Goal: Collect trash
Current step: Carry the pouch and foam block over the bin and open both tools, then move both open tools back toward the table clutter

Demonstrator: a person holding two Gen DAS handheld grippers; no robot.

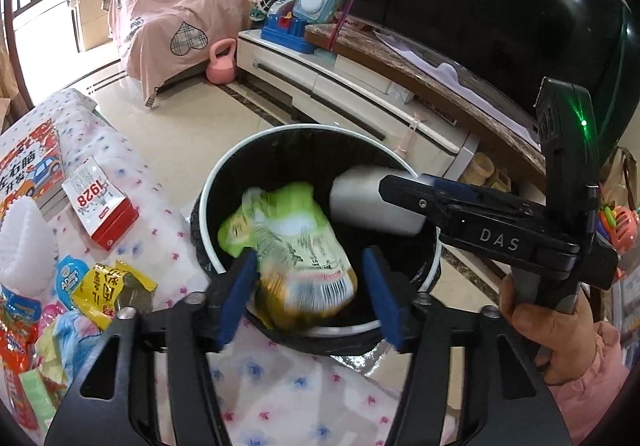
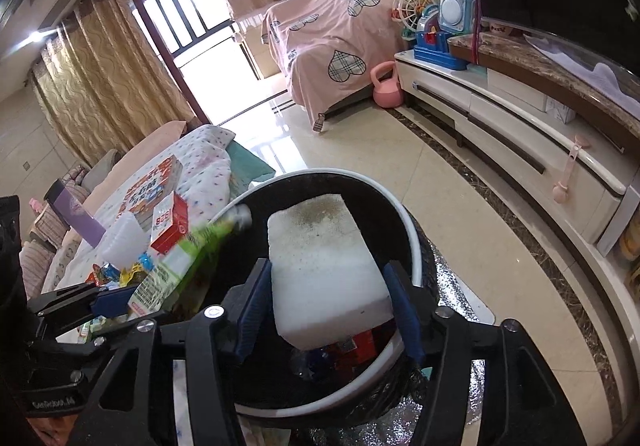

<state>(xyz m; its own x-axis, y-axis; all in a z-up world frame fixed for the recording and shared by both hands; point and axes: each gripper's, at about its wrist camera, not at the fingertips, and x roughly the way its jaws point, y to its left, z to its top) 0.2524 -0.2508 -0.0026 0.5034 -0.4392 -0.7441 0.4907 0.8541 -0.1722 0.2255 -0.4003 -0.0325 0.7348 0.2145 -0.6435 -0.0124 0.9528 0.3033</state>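
Left gripper (image 1: 310, 278) points down over the round black bin with a white rim (image 1: 208, 206), centre of the left wrist view. Its blue-padded jaws stand wide apart. The crumpled green-and-yellow snack wrapper (image 1: 288, 246) sits between them, blurred; its left edge is at the left pad (image 1: 236, 294), with a clear gap to the right pad. Cannot tell if the wrapper is pinched or loose. It hangs over the bin mouth.

Right gripper (image 2: 326, 300) comes in from centre right of the left wrist view, held level over the far bin rim by a hand (image 1: 548, 322) in a pink sleeve at lower right. Its jaws are closed onto the white rectangular foam block (image 2: 324, 266), one blue pad on each long side. In the right wrist view the block fills the centre of the frame, its top face speckled brown, above the bin opening. Red and blue trash shows inside the bin at lower centre of that view.

The floral white cloth-covered surface (image 1: 168, 230) runs along the left of the left wrist view. On it: a red-and-white carton printed 1928 (image 1: 102, 206), a yellow crumpled wrapper (image 1: 108, 286) and more mixed wrappers at lower left. The bin stands just beside the edge of the surface on the tiled floor (image 2: 360, 150).

Background: pink heart-print cover (image 1: 180, 6) at upper left, white TV cabinet (image 1: 348, 94) across the upper right.
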